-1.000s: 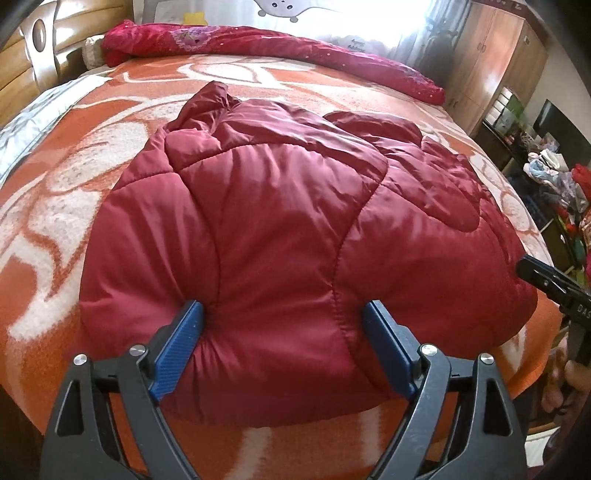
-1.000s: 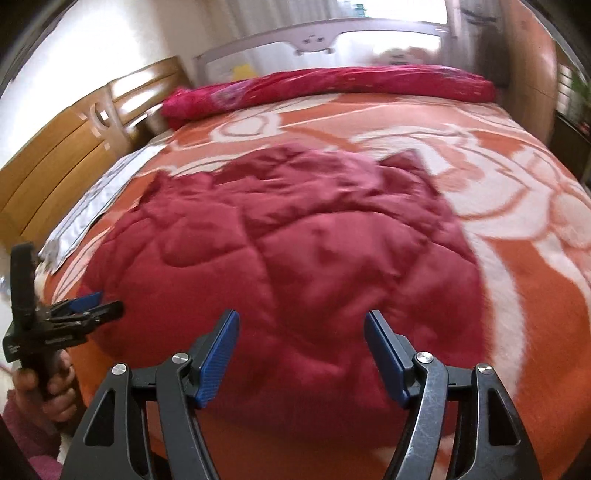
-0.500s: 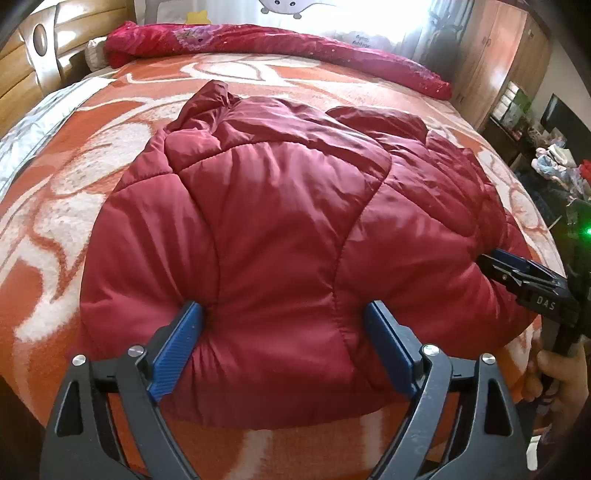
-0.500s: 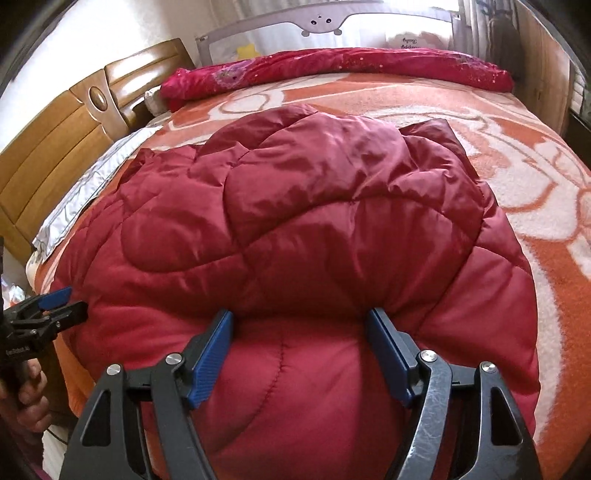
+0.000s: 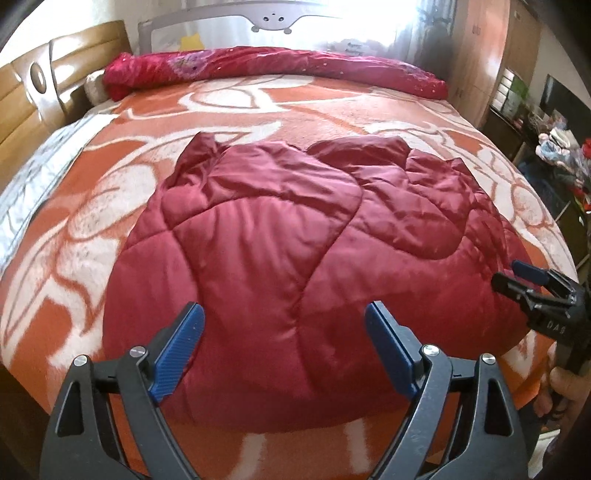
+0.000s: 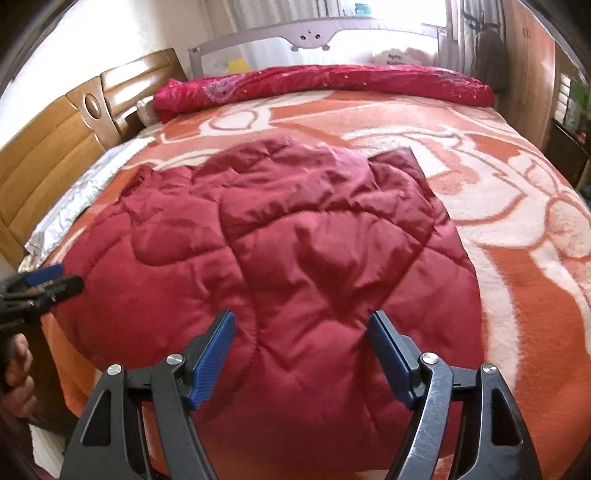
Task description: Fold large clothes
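Observation:
A dark red quilted jacket (image 5: pixel 295 236) lies folded into a puffy bundle on the orange-and-white blanket (image 5: pixel 74 229) near the bed's front edge; it also fills the middle of the right wrist view (image 6: pixel 295 243). My left gripper (image 5: pixel 283 305) hovers open over the jacket's near edge, its blue pads apart and clear of the cloth. My right gripper (image 6: pixel 302 315) stands open the same way over the near right part. Each gripper shows in the other's view: the right gripper (image 5: pixel 511 275) at the jacket's right side, the left gripper (image 6: pixel 61 280) at its left side.
A rolled red floral quilt (image 5: pixel 273 66) lies along the far side of the bed below a grey bed rail (image 5: pixel 273 14). A wooden headboard (image 6: pixel 55 147) stands at the left. A wardrobe (image 5: pixel 480 55) and cluttered shelves (image 5: pixel 554 147) are at the right.
Both grippers have drawn back and up from the jacket's near edge, where their pads were sunk into the padding half a second ago. The jacket now lies lower and farther in both views.

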{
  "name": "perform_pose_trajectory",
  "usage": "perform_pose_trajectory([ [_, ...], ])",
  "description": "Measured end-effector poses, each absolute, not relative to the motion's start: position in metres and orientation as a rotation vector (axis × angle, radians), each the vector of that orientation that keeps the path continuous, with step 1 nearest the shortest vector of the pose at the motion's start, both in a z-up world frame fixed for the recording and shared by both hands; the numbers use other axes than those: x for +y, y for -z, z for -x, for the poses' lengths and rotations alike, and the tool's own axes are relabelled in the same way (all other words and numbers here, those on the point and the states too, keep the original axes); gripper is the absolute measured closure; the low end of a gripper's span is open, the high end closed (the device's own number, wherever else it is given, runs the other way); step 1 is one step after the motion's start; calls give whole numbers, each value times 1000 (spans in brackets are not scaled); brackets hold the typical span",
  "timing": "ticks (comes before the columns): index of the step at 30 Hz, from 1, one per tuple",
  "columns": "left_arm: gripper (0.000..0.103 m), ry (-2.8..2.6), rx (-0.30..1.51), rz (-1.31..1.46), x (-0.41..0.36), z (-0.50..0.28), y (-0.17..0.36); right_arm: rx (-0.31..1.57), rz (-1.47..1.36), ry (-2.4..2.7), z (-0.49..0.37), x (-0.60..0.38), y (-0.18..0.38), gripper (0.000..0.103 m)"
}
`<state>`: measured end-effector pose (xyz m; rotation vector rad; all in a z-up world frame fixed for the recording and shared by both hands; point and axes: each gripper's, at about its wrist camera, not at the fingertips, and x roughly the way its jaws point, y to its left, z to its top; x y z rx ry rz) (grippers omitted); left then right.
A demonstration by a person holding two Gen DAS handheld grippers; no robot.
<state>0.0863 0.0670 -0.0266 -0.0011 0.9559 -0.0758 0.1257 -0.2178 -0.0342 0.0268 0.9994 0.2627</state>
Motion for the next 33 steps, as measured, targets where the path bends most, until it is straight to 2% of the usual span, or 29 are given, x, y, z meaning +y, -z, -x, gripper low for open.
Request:
perform_pose_trajectory([
  [5, 14, 63, 1003, -12, 60, -99, 38, 1028, -68, -270, -129, -225, 46, 27],
  [13, 13, 46, 1017, -37, 57, -100, 47, 1002, -74, -274, -135, -226, 33, 27],
  [25, 3, 44, 1035, -39, 58, -116, 58, 1040, -100, -283, -147, -232, 63, 20],
  [33, 2, 42, 1048, -38, 58, -120, 61, 1009, -143, -279, -156, -235, 33, 24],
])
